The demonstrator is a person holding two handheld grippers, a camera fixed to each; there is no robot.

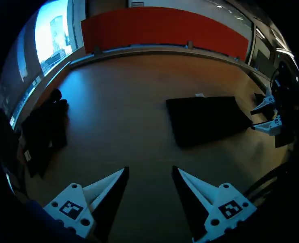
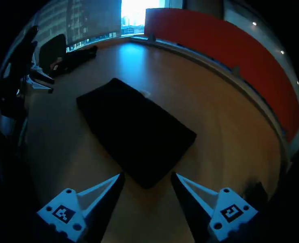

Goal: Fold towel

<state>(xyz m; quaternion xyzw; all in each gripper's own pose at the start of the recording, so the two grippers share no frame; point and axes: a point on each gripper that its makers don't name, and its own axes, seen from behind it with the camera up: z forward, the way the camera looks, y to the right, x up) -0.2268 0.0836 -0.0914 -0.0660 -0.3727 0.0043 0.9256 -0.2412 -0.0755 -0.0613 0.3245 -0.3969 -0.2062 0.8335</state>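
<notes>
A dark towel [image 1: 206,119] lies flat on the wooden table [image 1: 125,105] as a neat rectangle, with a small white tag [image 1: 199,95] at its far edge. My left gripper [image 1: 149,168] stands open above bare wood, well to the left of the towel, with nothing between its fingers. In the right gripper view the towel [image 2: 135,129] lies just ahead of my right gripper [image 2: 147,175], whose open fingers flank its near corner without touching it. The right gripper [image 1: 252,120] also appears at the towel's right edge in the left gripper view.
A dark heap of cloth or bags [image 1: 44,129] sits at the table's left side by the windows [image 1: 54,34]. A red partition [image 1: 161,28] runs along the far edge. The left gripper [image 2: 48,85] appears far left in the right gripper view, near a chair [image 2: 52,48].
</notes>
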